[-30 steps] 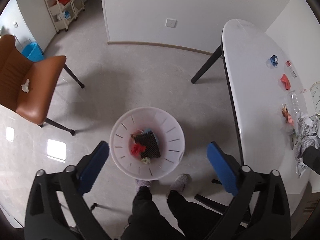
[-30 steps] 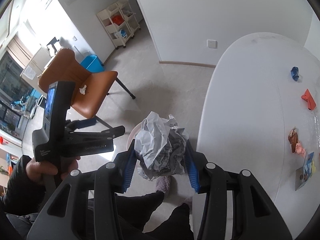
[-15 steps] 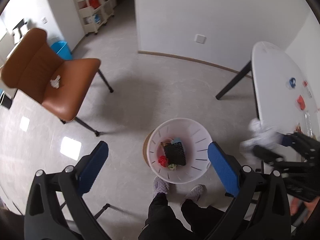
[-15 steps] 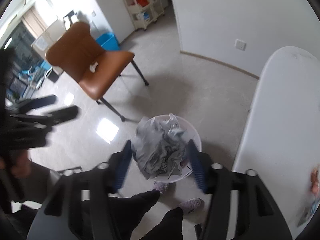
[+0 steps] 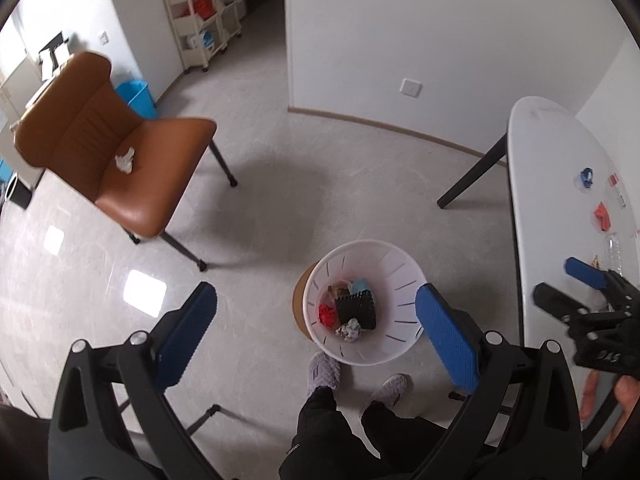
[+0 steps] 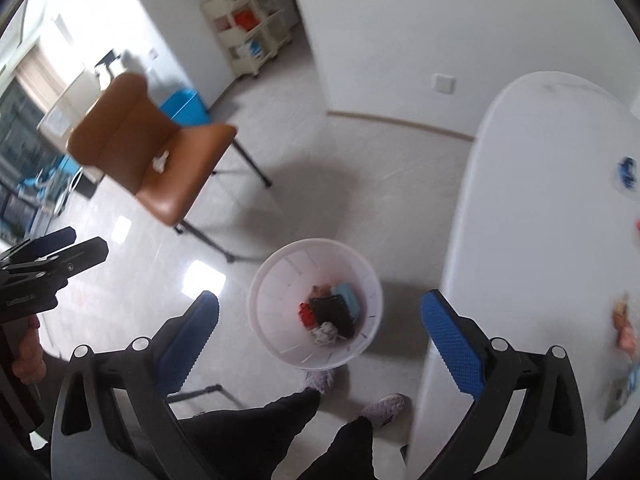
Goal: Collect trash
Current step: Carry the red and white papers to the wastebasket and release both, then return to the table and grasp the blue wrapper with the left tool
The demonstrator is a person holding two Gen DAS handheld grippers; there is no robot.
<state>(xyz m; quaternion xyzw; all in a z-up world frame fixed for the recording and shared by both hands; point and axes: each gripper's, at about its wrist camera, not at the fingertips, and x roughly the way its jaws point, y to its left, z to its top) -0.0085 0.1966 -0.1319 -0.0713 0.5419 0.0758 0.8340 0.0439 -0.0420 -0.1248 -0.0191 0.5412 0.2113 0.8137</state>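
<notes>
A white slotted trash basket [image 5: 394, 276] [image 6: 280, 280] stands on the floor by my feet. Inside lie a black ridged piece, a red scrap, a blue item and a crumpled grey paper ball [image 5: 349, 327] [image 6: 326, 332]. My left gripper [image 5: 316, 338] is open and empty, above and left of the basket. My right gripper [image 6: 320, 334] is open and empty, right over the basket; it also shows at the right of the left wrist view [image 5: 576, 288]. A white crumpled tissue [image 5: 125, 161] [image 6: 160, 160] lies on the brown chair seat.
A white oval table [image 5: 560, 184] [image 6: 532, 208] on the right carries a blue scrap [image 5: 586, 176], a red scrap [image 5: 601, 216] and wrappers near its edge. A brown chair [image 5: 152, 176] stands at left. A blue bin [image 5: 134, 96] and a shelf cart [image 5: 204, 28] stand far back.
My right gripper opened over the basket and the crumpled paper ball dropped in. The left gripper shifted left and stayed open.
</notes>
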